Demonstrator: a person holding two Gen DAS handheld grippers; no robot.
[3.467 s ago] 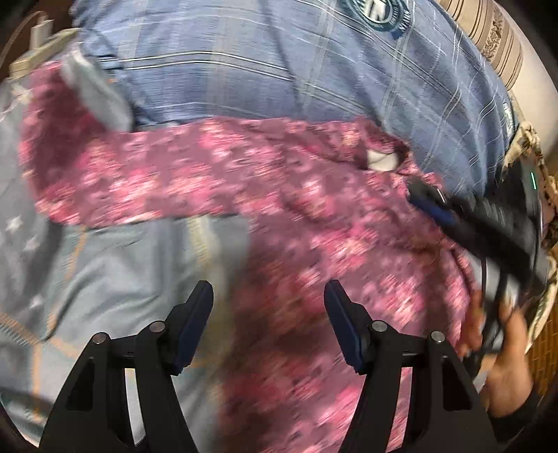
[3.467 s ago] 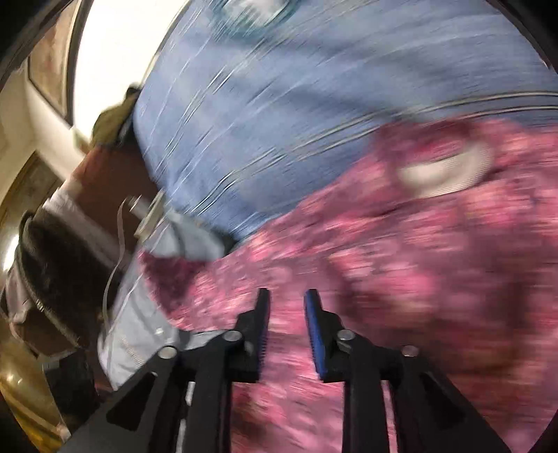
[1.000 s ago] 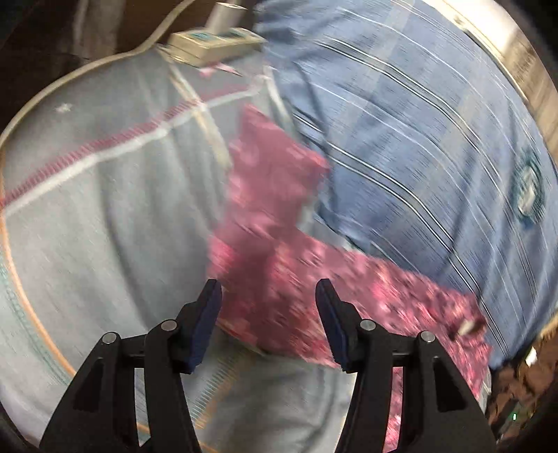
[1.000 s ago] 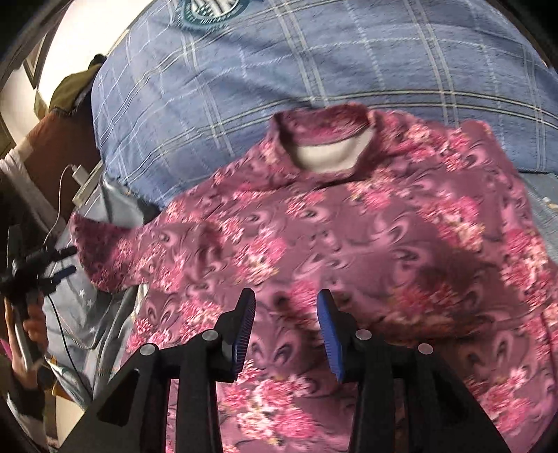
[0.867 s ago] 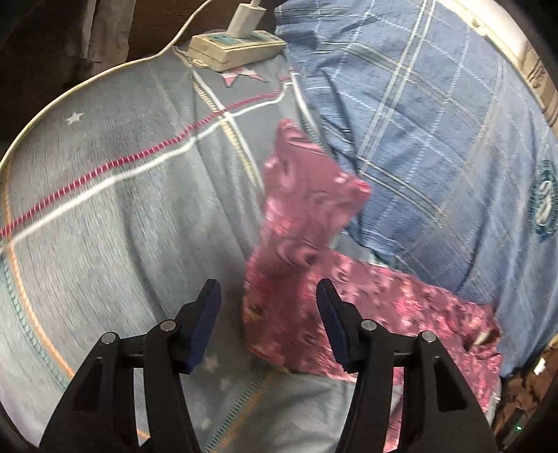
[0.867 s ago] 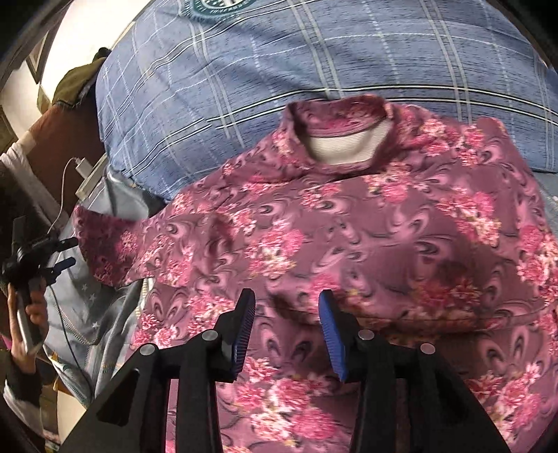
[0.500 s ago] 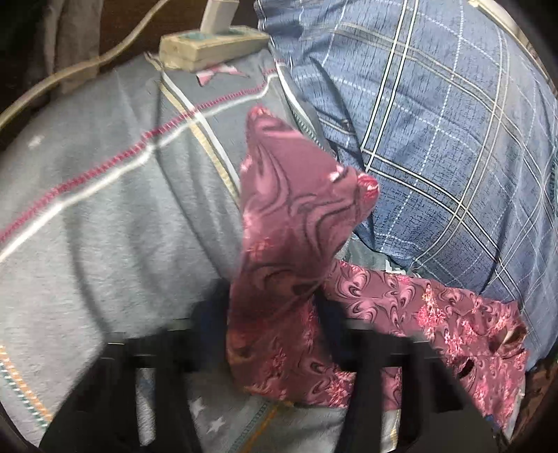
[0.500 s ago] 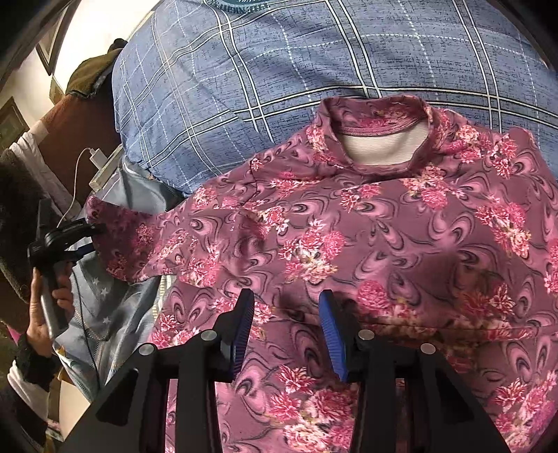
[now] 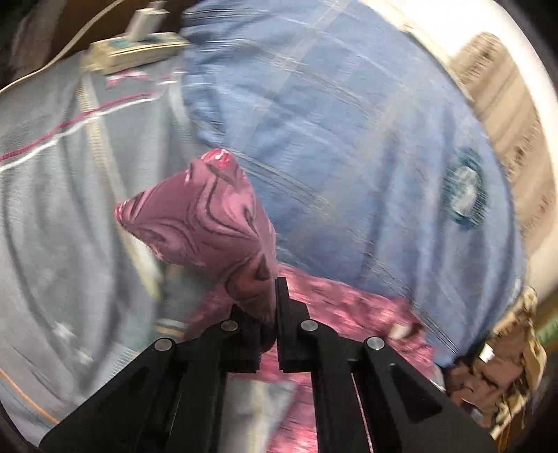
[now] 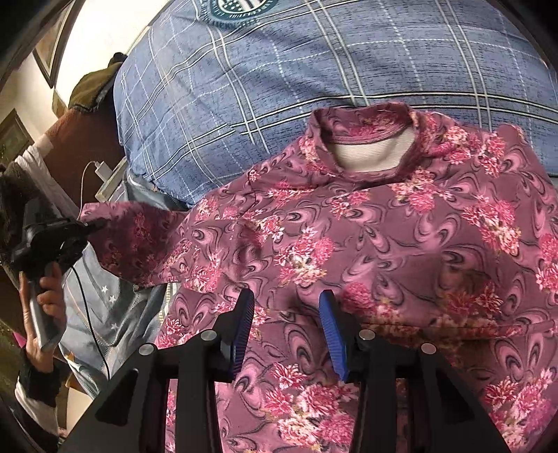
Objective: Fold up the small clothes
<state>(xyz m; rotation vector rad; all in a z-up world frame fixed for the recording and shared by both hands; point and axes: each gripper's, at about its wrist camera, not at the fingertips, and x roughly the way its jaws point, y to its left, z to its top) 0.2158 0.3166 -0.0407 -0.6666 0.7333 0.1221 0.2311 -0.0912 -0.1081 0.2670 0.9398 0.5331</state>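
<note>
Garment: a pink floral top [image 10: 366, 244] lay spread face up on the bed, its round collar [image 10: 362, 139] resting against the lower edge of a blue plaid pillow [image 10: 279, 69].
Sleeve: the sleeve [image 9: 205, 223] on the left-hand side was lifted off the grey bedsheet [image 9: 62, 209] and stood up as a bunched cone of fabric.
Left gripper: the left gripper [image 9: 270, 313] was clamped tight on the sleeve's end, with cloth pinched between its black fingers; the rest of the top trailed below it in a blurred pink band.
Left gripper from the other side: in the right wrist view it [image 10: 59, 240] appeared at the far left edge, held by a hand [image 10: 38, 296], its tip at the sleeve cuff.
Right gripper: the right gripper [image 10: 286, 324] hung over the chest of the top, its blue-padded jaws partly apart with nothing between them; whether the tips touched the cloth could not be told.
Bedside: a white power strip [image 9: 136, 55] with a plug in it lay at the bed's far edge, above the grey sheet; the left wrist view was smeared, so its details were probably unreliable.
Pillow mark: a round teal emblem [image 10: 240, 7] sat near the pillow's top.
</note>
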